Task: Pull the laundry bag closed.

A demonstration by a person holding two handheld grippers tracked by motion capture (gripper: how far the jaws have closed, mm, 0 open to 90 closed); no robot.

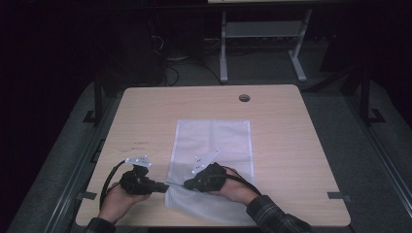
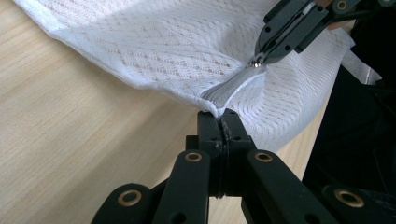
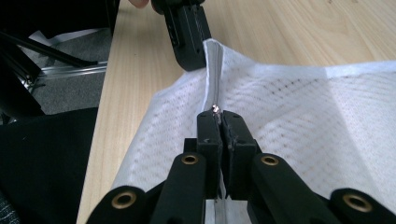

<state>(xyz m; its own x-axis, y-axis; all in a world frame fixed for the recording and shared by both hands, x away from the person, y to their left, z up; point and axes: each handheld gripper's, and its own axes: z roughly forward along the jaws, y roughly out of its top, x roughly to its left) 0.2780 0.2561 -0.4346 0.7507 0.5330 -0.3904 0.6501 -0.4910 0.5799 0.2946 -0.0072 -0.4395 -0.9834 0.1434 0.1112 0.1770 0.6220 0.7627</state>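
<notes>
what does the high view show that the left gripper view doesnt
High view alone: the whole wooden table with its round cable hole, the full rectangular mesh bag lying flat, both hands, and a desk frame on the floor behind.

Left gripper view alone: the bag's zipper up close, the left gripper pinching the bag's edge at the zipper end, and the small metal pull at the right gripper.

Both: the mesh bag, the wood tabletop, and both grippers meeting at the bag's near edge.
</notes>
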